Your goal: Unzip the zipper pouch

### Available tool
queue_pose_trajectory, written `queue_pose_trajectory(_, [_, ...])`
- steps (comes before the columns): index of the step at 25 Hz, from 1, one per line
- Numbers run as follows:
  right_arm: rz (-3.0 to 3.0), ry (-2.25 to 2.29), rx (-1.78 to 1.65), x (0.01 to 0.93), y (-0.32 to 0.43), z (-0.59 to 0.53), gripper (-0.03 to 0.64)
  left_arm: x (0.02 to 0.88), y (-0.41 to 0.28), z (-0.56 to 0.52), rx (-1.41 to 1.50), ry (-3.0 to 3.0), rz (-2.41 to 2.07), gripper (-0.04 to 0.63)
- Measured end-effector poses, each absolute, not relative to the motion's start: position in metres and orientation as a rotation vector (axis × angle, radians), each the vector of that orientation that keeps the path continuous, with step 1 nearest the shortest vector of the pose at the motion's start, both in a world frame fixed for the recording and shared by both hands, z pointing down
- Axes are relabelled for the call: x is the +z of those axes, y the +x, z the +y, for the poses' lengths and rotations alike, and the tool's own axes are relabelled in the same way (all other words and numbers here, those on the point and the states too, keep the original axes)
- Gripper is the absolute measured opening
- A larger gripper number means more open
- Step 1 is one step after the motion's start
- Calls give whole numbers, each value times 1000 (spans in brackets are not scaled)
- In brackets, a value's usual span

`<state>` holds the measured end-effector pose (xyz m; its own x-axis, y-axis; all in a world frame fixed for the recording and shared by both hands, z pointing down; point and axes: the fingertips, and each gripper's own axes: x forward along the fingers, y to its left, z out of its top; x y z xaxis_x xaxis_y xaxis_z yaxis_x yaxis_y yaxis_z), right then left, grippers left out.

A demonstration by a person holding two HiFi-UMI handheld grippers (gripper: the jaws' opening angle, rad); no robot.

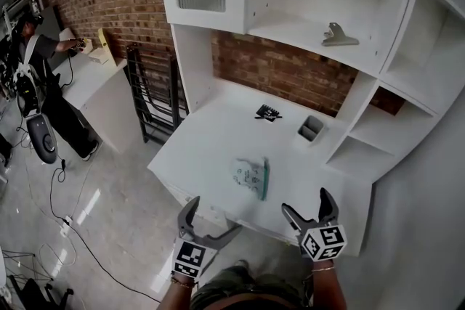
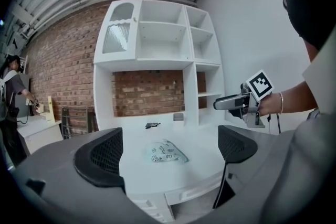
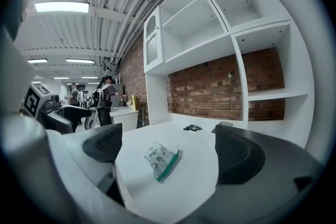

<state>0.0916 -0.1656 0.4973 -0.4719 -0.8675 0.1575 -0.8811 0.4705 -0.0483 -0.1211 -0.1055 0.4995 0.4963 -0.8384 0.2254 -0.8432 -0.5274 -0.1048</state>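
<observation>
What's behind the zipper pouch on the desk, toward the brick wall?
Behind the zipper pouch, apart from it, a small black item and a small grey container sit on the white desk. The pouch's own contents are hidden.

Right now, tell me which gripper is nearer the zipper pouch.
Right, slightly: the right gripper hovers past the desk edge, right of the zipper pouch; the left gripper farther out, leftward.

The print on the zipper pouch (image 1: 251, 176) and the small black thing (image 1: 268, 112) farther back on the desk are too small to make out.
</observation>
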Motion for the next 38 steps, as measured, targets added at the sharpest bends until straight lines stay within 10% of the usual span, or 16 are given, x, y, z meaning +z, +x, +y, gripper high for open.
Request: queue_pose_trajectory(38, [-2331, 841, 349, 713, -10, -259, 408, 521, -130, -129, 458, 2485, -1714, 566])
